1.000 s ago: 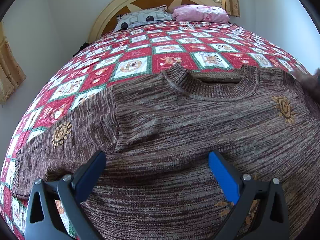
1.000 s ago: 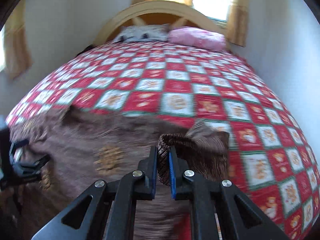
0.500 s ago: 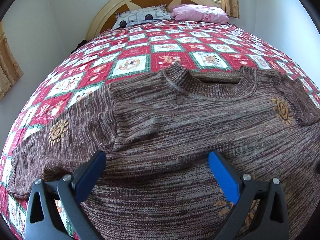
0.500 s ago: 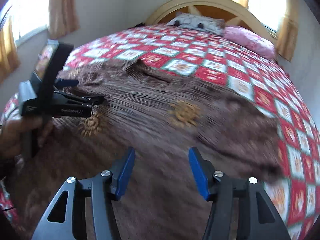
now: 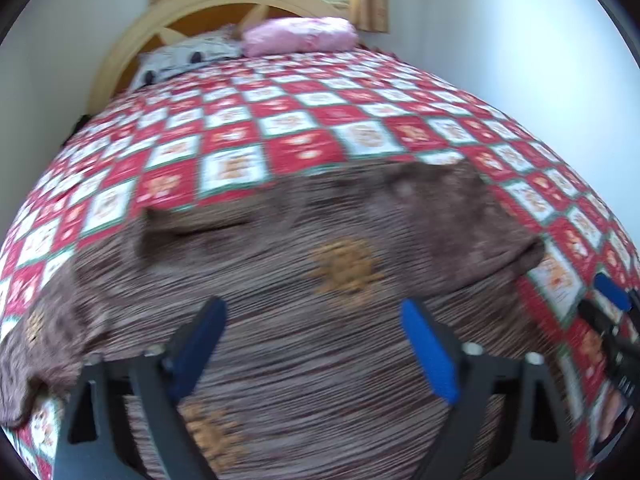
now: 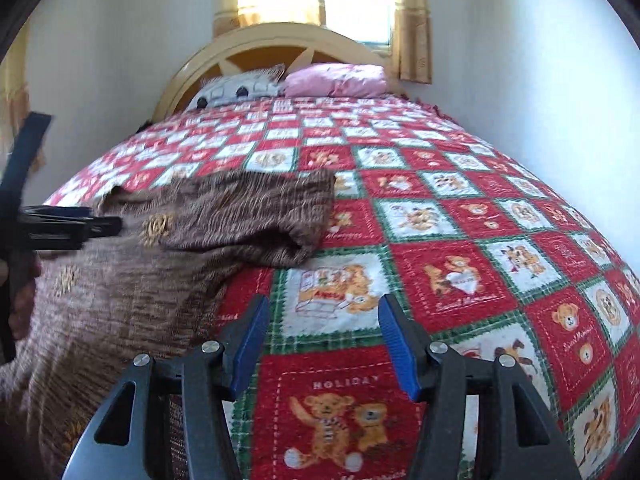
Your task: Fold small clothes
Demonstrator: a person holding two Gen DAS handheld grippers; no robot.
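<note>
A brown knit sweater (image 5: 320, 320) with orange sun motifs lies spread on the bed, its right sleeve (image 5: 460, 216) folded in over the shoulder. My left gripper (image 5: 316, 344) is open and empty just above the sweater's body. In the right wrist view the sweater (image 6: 132, 280) lies at the left, with the folded sleeve (image 6: 248, 212) on top. My right gripper (image 6: 320, 340) is open and empty over the bare bedspread, just right of the sweater's edge. The left gripper (image 6: 104, 226) shows at that view's left edge; the right gripper (image 5: 612, 300) shows at the left wrist view's right edge.
The bed carries a red, white and green teddy-bear quilt (image 6: 460, 280). A pink pillow (image 6: 340, 80) and a patterned pillow (image 6: 236, 90) lie against the yellow headboard (image 6: 280, 44). White walls stand close on both sides.
My right gripper has let go of the sleeve, opened, and moved right off the sweater onto the quilt. My left gripper has swung to the right over the sweater.
</note>
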